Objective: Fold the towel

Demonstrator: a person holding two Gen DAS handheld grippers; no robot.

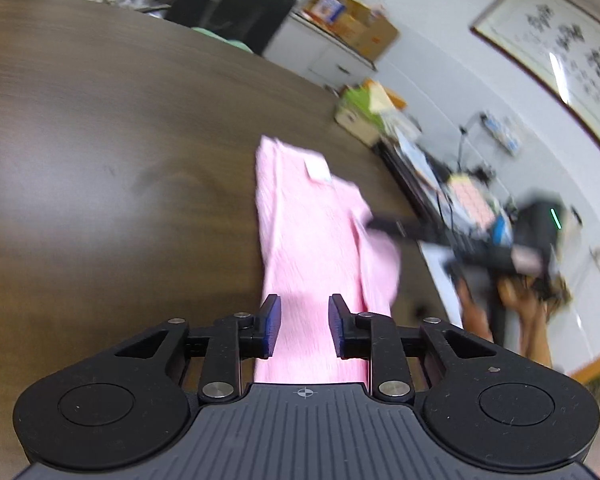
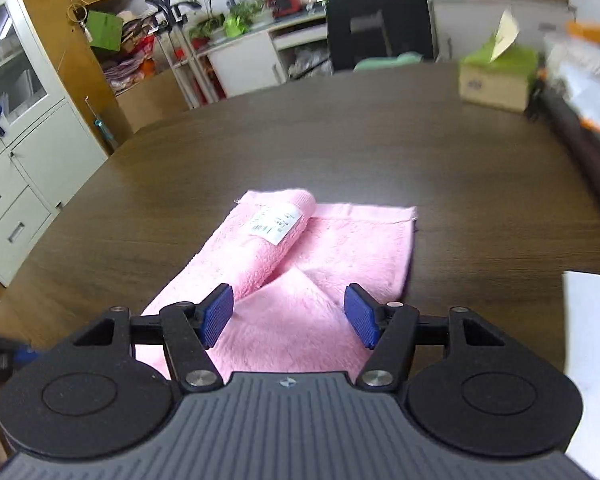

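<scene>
Right tool (image 2: pixel 290 316) spread wide, nothing between its blue pads, pink towel (image 2: pixel 300 256) just ahead, partly folded on the dark worktop (image 2: pixel 340 140). Left tool (image 1: pixel 304 328) gapes empty too, towel (image 1: pixel 312 232) stretching ahead between its fingers.

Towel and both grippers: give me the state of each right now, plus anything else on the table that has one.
pink towel: lying on the table, partly folded, one side turned over with the label on top.
left gripper: open, nothing gripped, towel visible between its fingers.
right gripper: open, nothing gripped, over the towel's near edge.
tissue box: upright at the table's far side, a tissue sticking out.
office chair: unoccupied, at the far edge.
</scene>
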